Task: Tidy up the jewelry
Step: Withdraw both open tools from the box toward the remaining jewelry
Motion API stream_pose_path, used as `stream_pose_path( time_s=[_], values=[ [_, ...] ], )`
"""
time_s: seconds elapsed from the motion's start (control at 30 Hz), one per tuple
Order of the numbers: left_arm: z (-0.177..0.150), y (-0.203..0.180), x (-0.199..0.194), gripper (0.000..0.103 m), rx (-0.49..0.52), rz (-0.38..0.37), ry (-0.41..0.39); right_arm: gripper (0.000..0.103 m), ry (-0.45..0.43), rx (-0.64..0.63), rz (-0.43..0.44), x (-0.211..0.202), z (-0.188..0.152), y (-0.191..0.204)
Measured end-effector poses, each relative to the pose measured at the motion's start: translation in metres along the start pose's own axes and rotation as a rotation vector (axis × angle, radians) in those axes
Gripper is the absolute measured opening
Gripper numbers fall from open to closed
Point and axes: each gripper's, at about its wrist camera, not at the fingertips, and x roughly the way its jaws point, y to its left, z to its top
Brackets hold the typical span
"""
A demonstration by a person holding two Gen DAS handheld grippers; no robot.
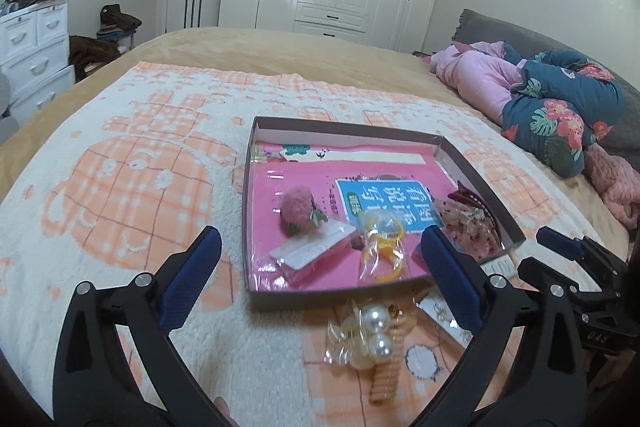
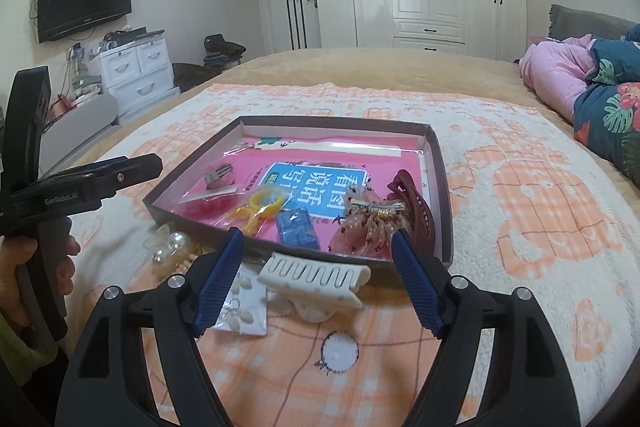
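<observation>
Working left to right from the box (image 2: 442,167), we find several pieces not yet inside it: the pearl cluster (image 2: 170,247) lies just off its near left corner, the earring card (image 2: 244,307) sits in front of its near wall, and the white claw clip (image 2: 316,277) rests against that wall near the middle. Our left gripper (image 1: 320,259) hangs over the box's near left corner with its jaws spread wide and nothing between them. Our right gripper (image 2: 318,267) is also parted and empty, its blue pads flanking the white claw clip without pressing on it. Inside the box we already see a yellow ring in a bag (image 2: 260,211), a blue packet (image 2: 298,233), a pink beaded clip (image 2: 368,227) and a maroon claw clip (image 2: 412,207).

We judge the clip comes next: lower the pads to straddle its narrow body, close squarely, then lift clear of the wall before moving it in.

Large Chinese characters show on the blue label lining the box; the left gripper's side reads "GenRobot.AI".
</observation>
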Motion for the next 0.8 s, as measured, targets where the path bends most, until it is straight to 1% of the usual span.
stream_pose_path(
  time_s=[0.47,0.8],
  values=[
    [-0.018,-0.006,-0.014,0.091,0.035,-0.006,0.025,0.074,0.022,-0.045,0.027,-0.015,-0.017,0.015],
    [-0.031,0.001,-0.025,0.091,0.023,0.008,0.045,0.074,0.038,-0.085,0.055,-0.019,-0.027,0.029]
  ],
)
